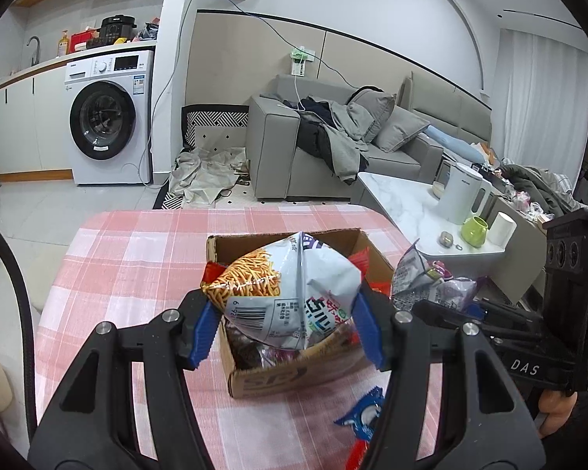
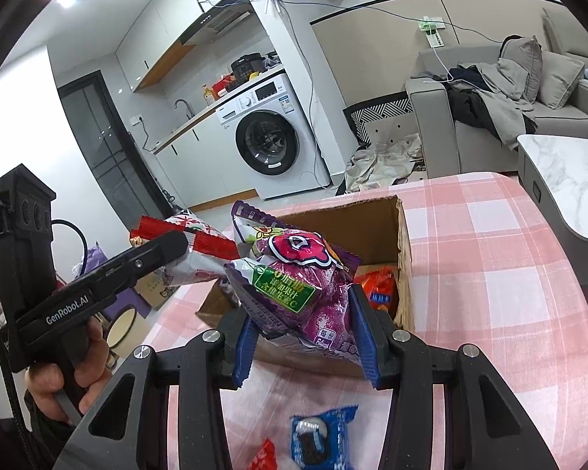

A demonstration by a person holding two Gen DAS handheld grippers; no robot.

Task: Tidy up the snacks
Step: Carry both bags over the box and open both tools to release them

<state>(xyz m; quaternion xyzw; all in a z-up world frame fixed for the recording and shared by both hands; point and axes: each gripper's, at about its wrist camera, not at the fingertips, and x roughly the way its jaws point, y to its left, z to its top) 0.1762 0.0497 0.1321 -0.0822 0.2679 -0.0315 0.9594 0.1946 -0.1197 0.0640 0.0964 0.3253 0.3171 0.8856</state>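
Hanging above the open cardboard box (image 1: 278,376) on the pink checked tablecloth (image 1: 137,258), a white noodle-snack bag (image 1: 286,293) is pinched between the blue pads of the left gripper (image 1: 286,327), while the right gripper (image 2: 303,337) clamps a purple candy bag (image 2: 294,293) just over the box's near edge. Inside the box lie more packets, among them an orange one (image 2: 378,286). On the cloth in front of it rest a blue cookie packet (image 2: 321,438) and a red wrapper (image 2: 262,456), with a white kettle (image 1: 460,192) and green cup (image 1: 474,231) on the marble side table (image 1: 396,196) beyond.
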